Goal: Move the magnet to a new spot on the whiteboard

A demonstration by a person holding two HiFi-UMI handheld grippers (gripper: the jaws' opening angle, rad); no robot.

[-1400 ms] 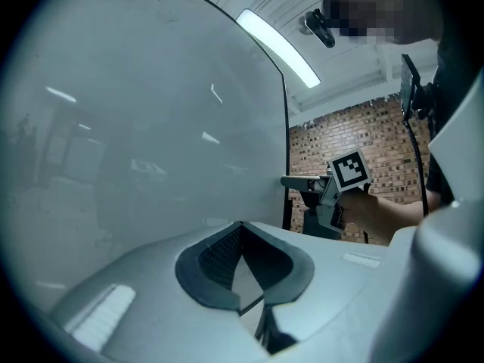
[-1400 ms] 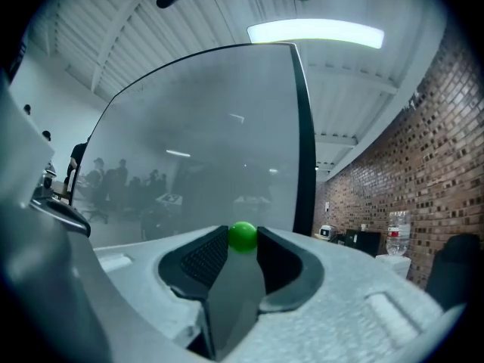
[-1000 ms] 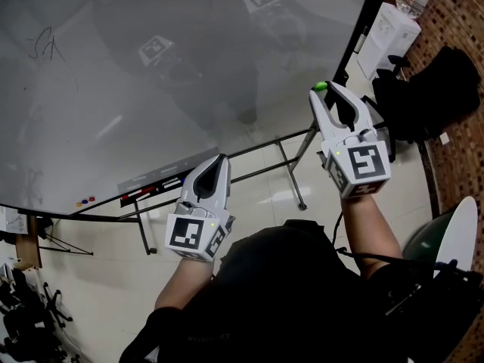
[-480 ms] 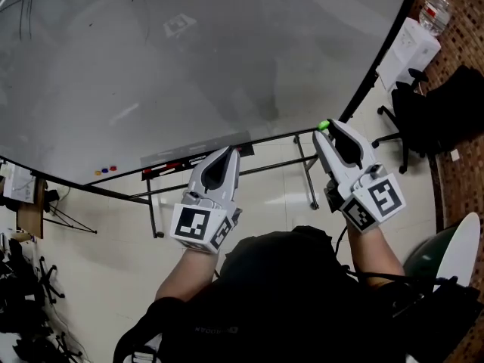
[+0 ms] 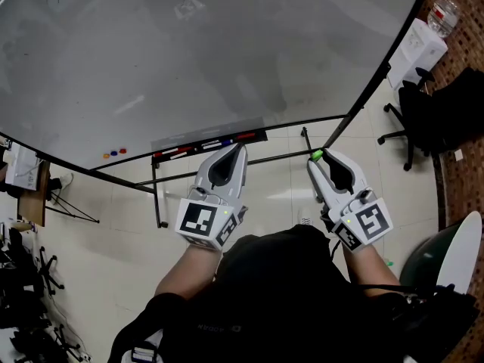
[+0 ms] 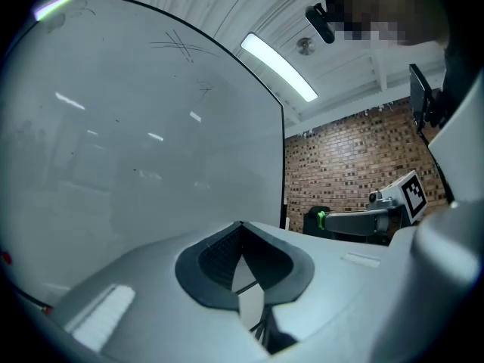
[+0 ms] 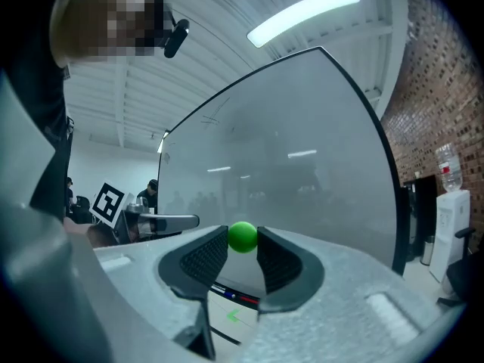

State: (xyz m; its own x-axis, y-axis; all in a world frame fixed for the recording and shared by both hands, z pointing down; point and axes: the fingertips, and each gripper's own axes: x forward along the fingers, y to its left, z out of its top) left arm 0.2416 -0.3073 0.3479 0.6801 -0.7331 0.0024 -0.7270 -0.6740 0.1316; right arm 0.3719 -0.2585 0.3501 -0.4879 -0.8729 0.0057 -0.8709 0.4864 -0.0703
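Before the whiteboard (image 5: pixel 227 51), right tongs (image 5: pixel 318 159) pinch the green magnet (image 7: pixel 243 237); left tongs (image 6: pixel 240 226) are closed, empty.

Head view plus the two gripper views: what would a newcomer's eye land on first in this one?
The bright green magnet stands out, pinched at the tips of the right tongs and clear of the board, at the lower right of the head view. The big grey whiteboard fills the upper frame. The left tongs are closed and empty, just below the marker tray in the head view.
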